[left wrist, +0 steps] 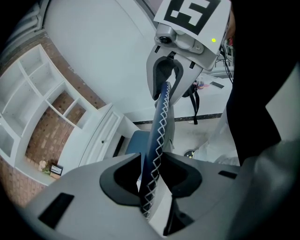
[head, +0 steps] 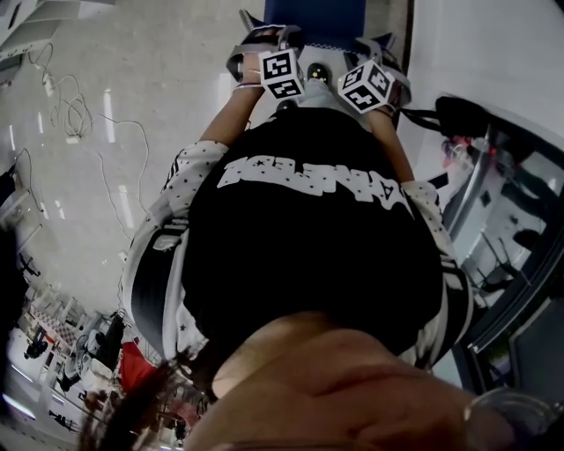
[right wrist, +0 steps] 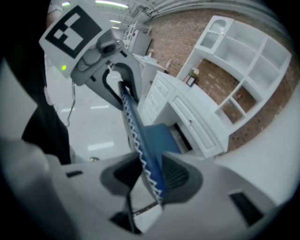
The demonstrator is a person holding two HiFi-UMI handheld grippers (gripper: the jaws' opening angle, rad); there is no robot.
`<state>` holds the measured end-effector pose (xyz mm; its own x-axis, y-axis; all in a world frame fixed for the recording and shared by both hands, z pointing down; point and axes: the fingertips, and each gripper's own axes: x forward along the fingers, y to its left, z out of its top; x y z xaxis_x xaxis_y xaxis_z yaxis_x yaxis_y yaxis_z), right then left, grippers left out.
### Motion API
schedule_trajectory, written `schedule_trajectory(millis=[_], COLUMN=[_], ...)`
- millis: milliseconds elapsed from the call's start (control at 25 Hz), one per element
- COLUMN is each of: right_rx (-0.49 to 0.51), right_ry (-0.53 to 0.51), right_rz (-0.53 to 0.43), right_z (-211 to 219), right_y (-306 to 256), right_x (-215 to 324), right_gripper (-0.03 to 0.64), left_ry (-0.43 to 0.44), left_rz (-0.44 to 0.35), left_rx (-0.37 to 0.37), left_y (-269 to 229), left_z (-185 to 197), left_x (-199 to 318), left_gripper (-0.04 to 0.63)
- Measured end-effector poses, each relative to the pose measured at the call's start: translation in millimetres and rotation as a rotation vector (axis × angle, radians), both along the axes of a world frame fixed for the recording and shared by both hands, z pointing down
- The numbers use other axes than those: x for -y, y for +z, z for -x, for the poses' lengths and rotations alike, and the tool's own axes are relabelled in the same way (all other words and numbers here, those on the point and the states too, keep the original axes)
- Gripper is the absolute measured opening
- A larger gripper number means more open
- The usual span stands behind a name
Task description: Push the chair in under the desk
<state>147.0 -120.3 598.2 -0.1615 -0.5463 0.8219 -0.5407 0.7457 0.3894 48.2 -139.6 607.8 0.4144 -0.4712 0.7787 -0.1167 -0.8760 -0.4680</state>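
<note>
The chair's blue backrest (left wrist: 160,126) has white zigzag stitching along its top edge. In the left gripper view my left gripper (left wrist: 152,174) is shut on that edge, and my right gripper (left wrist: 165,86) clamps the same edge farther along. The right gripper view mirrors this: my right gripper (right wrist: 150,177) is shut on the backrest (right wrist: 136,133), with the left gripper (right wrist: 119,86) beyond. The blue seat (right wrist: 161,138) sits in front of the white desk (right wrist: 190,119). In the head view both grippers (head: 269,44) (head: 374,53) are at the top on the chair back (head: 313,18); my black shirt hides the seat.
White open shelves (right wrist: 243,65) hang on a brick wall above the desk, whose drawers (left wrist: 101,136) face the chair. Loose cables (head: 75,114) lie on the glossy grey floor at the left. A black strap (left wrist: 193,101) hangs near a white table at the right.
</note>
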Motion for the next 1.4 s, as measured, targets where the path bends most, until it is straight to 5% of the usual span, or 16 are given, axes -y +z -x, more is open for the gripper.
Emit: schedule_trajectory(millis=[1400], right_rx=[-0.011], right_ry=[0.004], right_rz=[-0.022], right_z=[-28], right_y=[1], right_x=[82], right_gripper=[0.150], left_ry=[-0.004], left_rz=[-0.002], left_rx=[0.034], left_y=[1], left_z=[-27], left_x=[75], left_gripper=[0.130])
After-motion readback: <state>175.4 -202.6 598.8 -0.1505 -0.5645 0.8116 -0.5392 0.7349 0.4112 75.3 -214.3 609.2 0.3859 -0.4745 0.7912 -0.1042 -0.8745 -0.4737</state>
